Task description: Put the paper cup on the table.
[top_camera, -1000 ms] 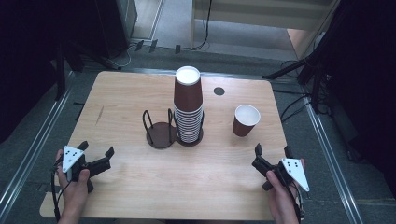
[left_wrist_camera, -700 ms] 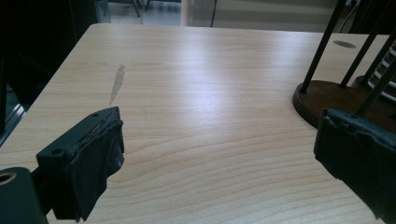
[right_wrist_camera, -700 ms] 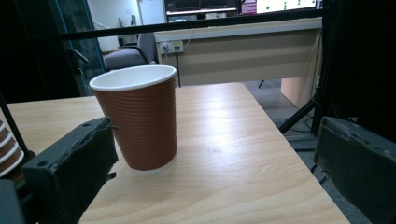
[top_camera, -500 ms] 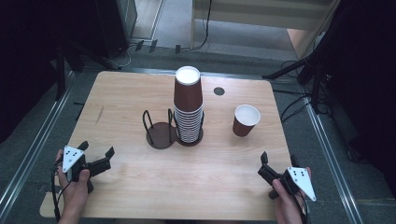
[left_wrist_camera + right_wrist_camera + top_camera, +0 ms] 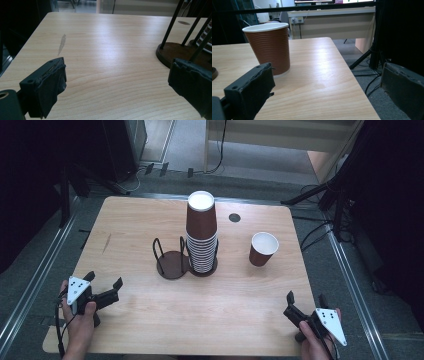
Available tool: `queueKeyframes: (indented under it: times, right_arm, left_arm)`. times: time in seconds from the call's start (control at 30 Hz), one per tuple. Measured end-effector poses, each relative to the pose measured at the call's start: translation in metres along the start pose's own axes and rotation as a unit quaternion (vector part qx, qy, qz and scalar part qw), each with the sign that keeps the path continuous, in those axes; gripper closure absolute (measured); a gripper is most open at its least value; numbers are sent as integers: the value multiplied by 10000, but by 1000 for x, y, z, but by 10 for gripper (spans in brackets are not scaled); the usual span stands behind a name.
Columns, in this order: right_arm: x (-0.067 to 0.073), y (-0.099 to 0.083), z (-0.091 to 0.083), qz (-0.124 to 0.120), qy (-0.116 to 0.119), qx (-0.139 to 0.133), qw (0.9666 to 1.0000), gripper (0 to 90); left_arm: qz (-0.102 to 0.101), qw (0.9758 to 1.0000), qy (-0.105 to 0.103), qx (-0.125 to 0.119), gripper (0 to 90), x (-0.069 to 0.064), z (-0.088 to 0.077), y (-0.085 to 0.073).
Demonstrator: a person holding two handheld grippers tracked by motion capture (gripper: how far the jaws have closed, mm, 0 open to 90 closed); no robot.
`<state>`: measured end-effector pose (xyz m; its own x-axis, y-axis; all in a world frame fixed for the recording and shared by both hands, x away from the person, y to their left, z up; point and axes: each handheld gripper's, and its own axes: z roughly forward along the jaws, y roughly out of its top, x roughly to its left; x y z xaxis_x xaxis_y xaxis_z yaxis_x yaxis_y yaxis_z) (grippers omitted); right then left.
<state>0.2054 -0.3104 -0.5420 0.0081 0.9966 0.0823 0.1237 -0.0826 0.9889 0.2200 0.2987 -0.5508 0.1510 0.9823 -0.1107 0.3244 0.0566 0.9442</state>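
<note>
Here the single paper cup (image 5: 263, 248) stands upright, right of the cup stack (image 5: 201, 235) and apart from it, with the wire cup holder (image 5: 171, 260) touching the stack's left side. Right gripper (image 5: 304, 304) sits near-right of the stack, jaws wide apart, empty, facing the cup. Left gripper (image 5: 104, 285) sits near-left, also wide open, empty.

1. Single brown ribbed paper cup (image 5: 263, 249): upright, mouth up, white inside, on right part of table, standing alone.
2. Stack of matching cups (image 5: 202, 237): upright at table centre, on round base, just left of single cup.
</note>
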Motion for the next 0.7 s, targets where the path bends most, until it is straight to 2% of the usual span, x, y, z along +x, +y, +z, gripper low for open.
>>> queueKeyframes:
  times: [0.37,0.7]
  right_arm:
    - [-18,-4,-11,9,-168,2,9999,0]
    - [-27,-7,-18,-10,-233,19,9997,0]
  left_arm:
    - [-5,10000,-12,-4,21,0,0,0]
    - [-4,10000,-5,2,21,0,0,0]
